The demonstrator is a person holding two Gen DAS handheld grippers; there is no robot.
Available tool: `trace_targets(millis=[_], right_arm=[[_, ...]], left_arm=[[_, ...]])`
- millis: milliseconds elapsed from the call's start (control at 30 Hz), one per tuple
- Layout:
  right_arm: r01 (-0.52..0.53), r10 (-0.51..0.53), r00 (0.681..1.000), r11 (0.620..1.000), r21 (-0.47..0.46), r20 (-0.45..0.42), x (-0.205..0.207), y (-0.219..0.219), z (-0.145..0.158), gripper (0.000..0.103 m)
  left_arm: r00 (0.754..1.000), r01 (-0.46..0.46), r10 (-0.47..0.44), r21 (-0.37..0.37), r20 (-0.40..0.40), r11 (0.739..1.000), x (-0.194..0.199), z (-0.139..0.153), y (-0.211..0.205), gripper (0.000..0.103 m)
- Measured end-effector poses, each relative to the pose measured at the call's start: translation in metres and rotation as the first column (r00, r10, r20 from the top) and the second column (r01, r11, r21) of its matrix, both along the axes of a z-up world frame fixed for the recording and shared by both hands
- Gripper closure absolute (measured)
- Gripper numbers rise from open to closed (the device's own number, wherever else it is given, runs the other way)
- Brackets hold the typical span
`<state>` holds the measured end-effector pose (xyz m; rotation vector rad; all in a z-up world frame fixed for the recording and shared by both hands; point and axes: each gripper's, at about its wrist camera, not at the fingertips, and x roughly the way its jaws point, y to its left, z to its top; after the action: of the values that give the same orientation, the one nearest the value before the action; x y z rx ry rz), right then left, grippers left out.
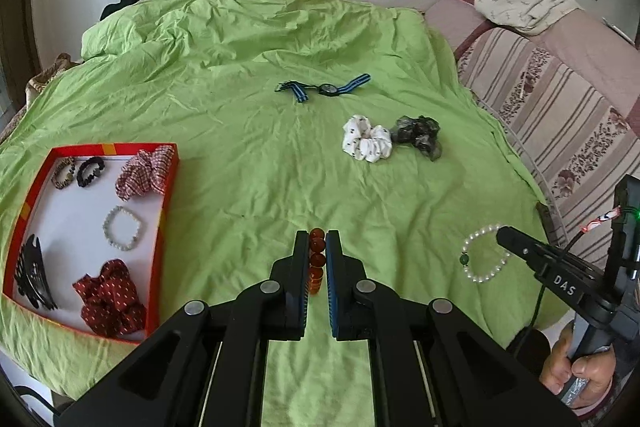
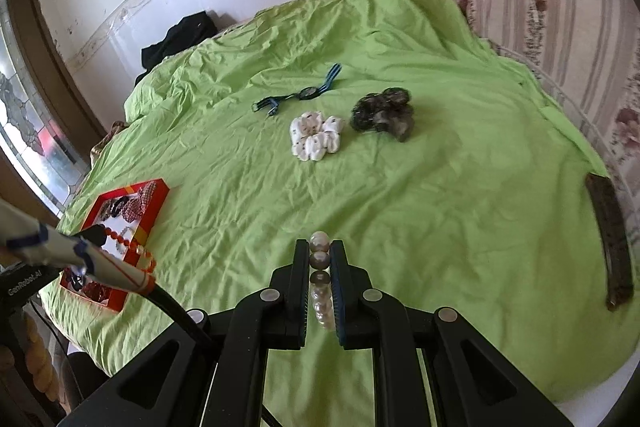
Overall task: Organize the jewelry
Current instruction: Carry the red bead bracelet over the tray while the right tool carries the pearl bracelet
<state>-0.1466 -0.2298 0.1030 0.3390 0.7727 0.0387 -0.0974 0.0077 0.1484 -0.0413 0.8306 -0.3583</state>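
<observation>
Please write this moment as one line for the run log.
left tongs: shut on amber bead bracelet | right tongs: shut on pearl bracelet | red tray: partly filled | on bed: watch, white scrunchie, dark scrunchie

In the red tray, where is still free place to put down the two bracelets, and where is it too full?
In the red tray, the white floor is bare in the middle, between the pearl bracelet, the black hair claw and the dark red scrunchie. A smaller patch lies below the black hair tie. The far end, with the checked scrunchie, is crowded.

The jaws hide most of the amber bracelet (image 1: 316, 259).
</observation>
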Motion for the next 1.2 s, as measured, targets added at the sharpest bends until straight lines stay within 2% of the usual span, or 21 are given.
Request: trace_targets(millis=[267, 633, 800, 967, 1067, 1200], right_arm=[[0.057, -0.057, 0.998, 0.998, -0.013, -0.006, -0.016, -0.016, 0.004, 0.092], [0.011, -0.012, 1.000, 0.998, -0.057, -0.008, -0.011, 0.011, 0.012, 0.092], [-0.031, 0.030, 0.999, 0.997, -0.071, -0.022, -0.001, 0.032, 0.017, 0.092], [-0.127, 0.125, 0.992, 0.987, -0.094, -0.025, 0.022, 0.071, 0.028, 0.092], [-0.189, 0.188, 0.982, 0.979, -0.075, -0.017, 0.036, 0.097, 0.034, 0.092], [-0.276, 0.274, 0.961, 0.960, -0.040, -0.045, 0.059, 0.137, 0.031, 0.092]], left_arm=[[0.999, 0.034, -0.033, -0.009, 0.015, 0.999, -0.007, 0.003, -0.005, 0.096], [0.998, -0.021, 0.022, -0.024, 0.057, 0.999, -0.006, 0.011, 0.033, 0.096], [0.995, -0.075, 0.076, -0.016, 0.072, 0.997, -0.004, 0.016, 0.067, 0.096], [0.988, -0.140, 0.137, 0.036, 0.066, 0.990, 0.001, 0.025, 0.119, 0.096], [0.982, -0.186, 0.184, 0.053, 0.034, 0.981, 0.010, 0.024, 0.160, 0.096], [0.961, -0.272, 0.275, 0.092, -0.019, 0.958, 0.033, 0.016, 0.217, 0.096]])
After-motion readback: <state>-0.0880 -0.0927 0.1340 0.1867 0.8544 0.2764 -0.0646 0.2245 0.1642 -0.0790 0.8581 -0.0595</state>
